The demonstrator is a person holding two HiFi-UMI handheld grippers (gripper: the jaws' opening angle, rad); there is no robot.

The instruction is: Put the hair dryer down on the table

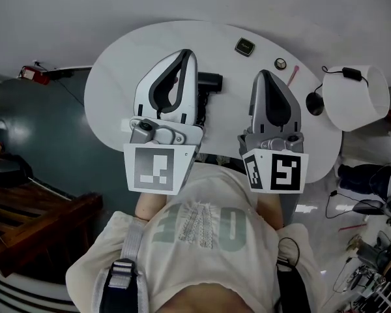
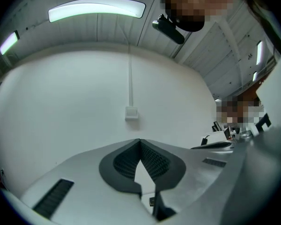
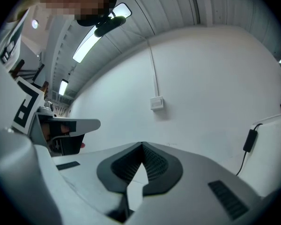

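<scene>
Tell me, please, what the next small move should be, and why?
Probably just lower both grippers to rest. The hair dryer appears to lie on the table already, and the left gripper and right gripper are shut with nothing between their jaws.

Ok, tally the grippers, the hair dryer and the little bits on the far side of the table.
Grippers: 2, the left gripper and the right gripper
Hair dryer: 1
Small dark square item: 1
Small round item: 1
Pink stick: 1
Total: 6
</scene>
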